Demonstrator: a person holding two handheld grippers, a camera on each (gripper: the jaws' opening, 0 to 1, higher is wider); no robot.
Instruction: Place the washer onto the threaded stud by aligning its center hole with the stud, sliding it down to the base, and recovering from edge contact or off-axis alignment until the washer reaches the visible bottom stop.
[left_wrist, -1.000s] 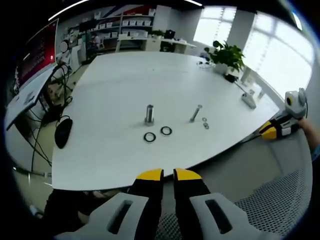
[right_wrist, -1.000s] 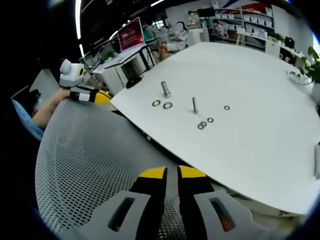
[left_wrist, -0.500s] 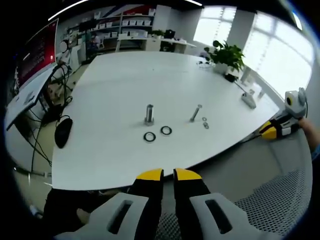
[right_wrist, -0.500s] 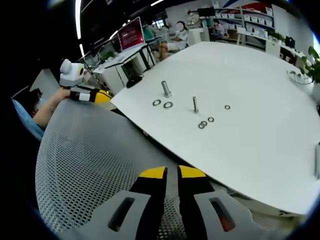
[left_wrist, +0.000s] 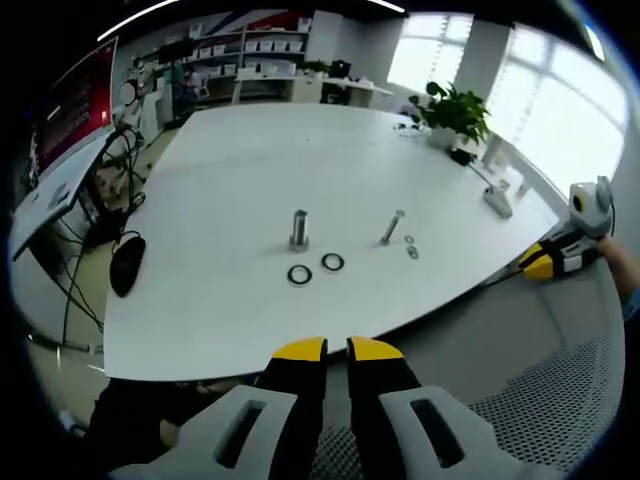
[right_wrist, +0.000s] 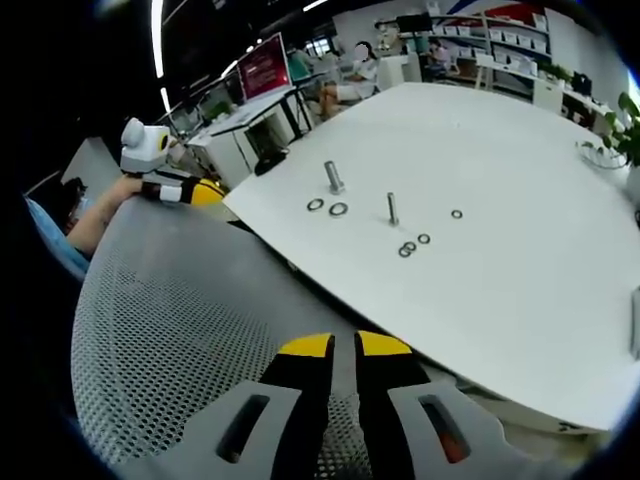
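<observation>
Two large washers (left_wrist: 315, 268) lie flat on the white tabletop (left_wrist: 250, 170), side by side and just in front of a thick threaded stud (left_wrist: 298, 229) that stands upright on its base. In the right gripper view the same pair of washers (right_wrist: 327, 207) lies near that stud (right_wrist: 333, 177). A thinner bolt (left_wrist: 391, 226) stands to the right of the thick stud, well apart from it, with small washers (left_wrist: 411, 247) lying beside it. In the right gripper view three small washers (right_wrist: 412, 244) lie close together near the thinner bolt (right_wrist: 392, 208), and one more small washer (right_wrist: 456, 214) lies apart.

The left gripper (left_wrist: 335, 347) hangs off the near edge of the tabletop, above a grey mesh chair seat (left_wrist: 560, 390); its yellow-tipped jaws stand nearly pressed together with a narrow gap and grip nothing. The right gripper (right_wrist: 343, 343) sits over the mesh seat as well, its jaws likewise almost closed and empty. Neither gripper touches any washer.

A black mouse (left_wrist: 126, 264) rests at the left edge of the tabletop. A potted plant (left_wrist: 455, 112) stands at the far right corner.
</observation>
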